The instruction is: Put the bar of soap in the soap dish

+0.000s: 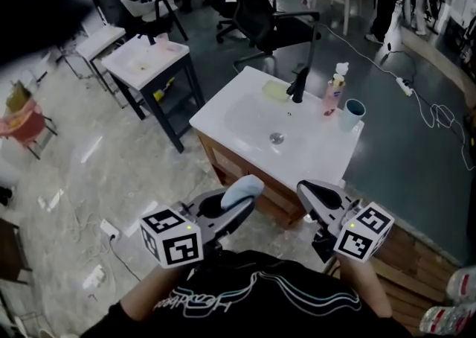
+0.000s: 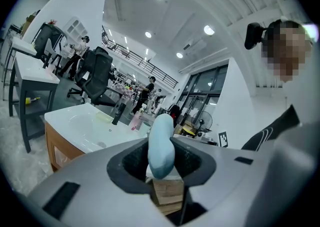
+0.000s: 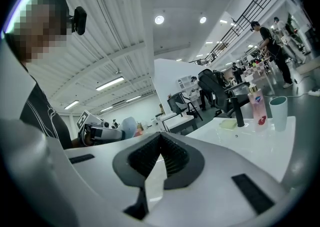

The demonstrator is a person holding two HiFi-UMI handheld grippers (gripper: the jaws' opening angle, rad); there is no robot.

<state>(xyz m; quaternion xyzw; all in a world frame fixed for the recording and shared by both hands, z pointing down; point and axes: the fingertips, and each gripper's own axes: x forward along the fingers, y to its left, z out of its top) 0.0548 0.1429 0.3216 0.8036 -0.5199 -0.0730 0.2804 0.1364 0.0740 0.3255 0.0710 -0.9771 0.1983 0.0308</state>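
left gripper [image 1: 239,202] fingers hold bar of soap [image 1: 244,189] on end | soap dish [image 1: 275,89] far across sink [image 1: 223,115], nearer left gripper | right gripper [image 1: 309,191] fingers closed, empty

Faucet [image 1: 300,83] at back of washbasin [image 1: 223,117]; soap dish [image 1: 274,89] just left of it, pump bottle [image 1: 334,95] then cup [image 1: 352,114] to its right. Drain [image 1: 277,137] in front of faucet. Bar of soap [image 1: 243,189] in L gripper [image 1: 239,199], before basin; R gripper [image 1: 316,193] beside it.

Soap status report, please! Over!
Left gripper shut on soap. Right gripper shut, empty. Soap dish beside tap, nothing in the way.
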